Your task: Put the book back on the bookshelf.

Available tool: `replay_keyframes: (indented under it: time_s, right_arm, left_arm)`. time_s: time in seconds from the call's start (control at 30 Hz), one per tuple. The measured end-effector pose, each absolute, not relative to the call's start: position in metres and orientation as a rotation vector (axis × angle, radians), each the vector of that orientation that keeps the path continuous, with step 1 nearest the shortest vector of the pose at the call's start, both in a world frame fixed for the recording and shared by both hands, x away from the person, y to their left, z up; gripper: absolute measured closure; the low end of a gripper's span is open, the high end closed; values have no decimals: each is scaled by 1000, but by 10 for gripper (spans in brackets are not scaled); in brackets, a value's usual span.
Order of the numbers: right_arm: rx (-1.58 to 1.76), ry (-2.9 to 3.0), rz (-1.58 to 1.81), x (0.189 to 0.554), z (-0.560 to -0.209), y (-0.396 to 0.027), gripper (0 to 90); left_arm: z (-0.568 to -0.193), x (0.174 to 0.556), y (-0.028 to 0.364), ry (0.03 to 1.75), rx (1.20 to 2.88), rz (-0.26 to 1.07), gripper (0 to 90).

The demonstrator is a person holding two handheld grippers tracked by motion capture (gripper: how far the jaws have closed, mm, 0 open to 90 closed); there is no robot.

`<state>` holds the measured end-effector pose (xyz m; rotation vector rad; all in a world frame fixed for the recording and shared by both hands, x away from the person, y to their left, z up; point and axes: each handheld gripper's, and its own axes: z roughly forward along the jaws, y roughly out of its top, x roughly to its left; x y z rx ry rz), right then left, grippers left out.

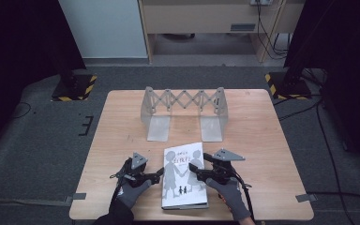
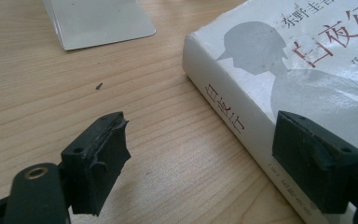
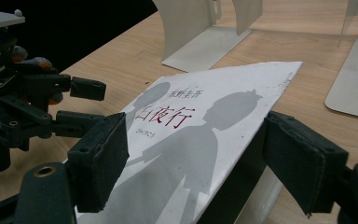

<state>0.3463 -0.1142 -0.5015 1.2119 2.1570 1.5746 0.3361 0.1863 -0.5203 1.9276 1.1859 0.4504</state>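
A thick white book with grey silhouettes and red characters on its cover lies near the table's front edge. My left gripper is at the book's left side and is open. In the left gripper view its jaws straddle the spine, one pad over bare wood and the other over the cover. My right gripper comes in from the book's right. In the right gripper view the cover is tilted up with a dark gap beneath it. The right gripper stands open, one pad over the cover and one beside its raised edge.
A grey metal expanding book rack stands upright at the back of the wooden table, its flat base plates reaching toward the book. Grey carpet surrounds the table, and dark stands with hazard stripes sit at both far corners.
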Motion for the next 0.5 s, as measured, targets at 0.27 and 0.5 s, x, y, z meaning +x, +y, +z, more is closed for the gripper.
replay_keyframes:
  time_s: [0.27, 0.5]
  right_arm:
    - [1232, 2256, 1570, 342, -505, -105, 244]
    - [1267, 2277, 1595, 350, -507, -98, 250]
  left_arm:
    - [-521, 336, 187, 1193, 1916, 440, 173]
    - [-522, 336, 187, 1191, 1913, 432, 175]
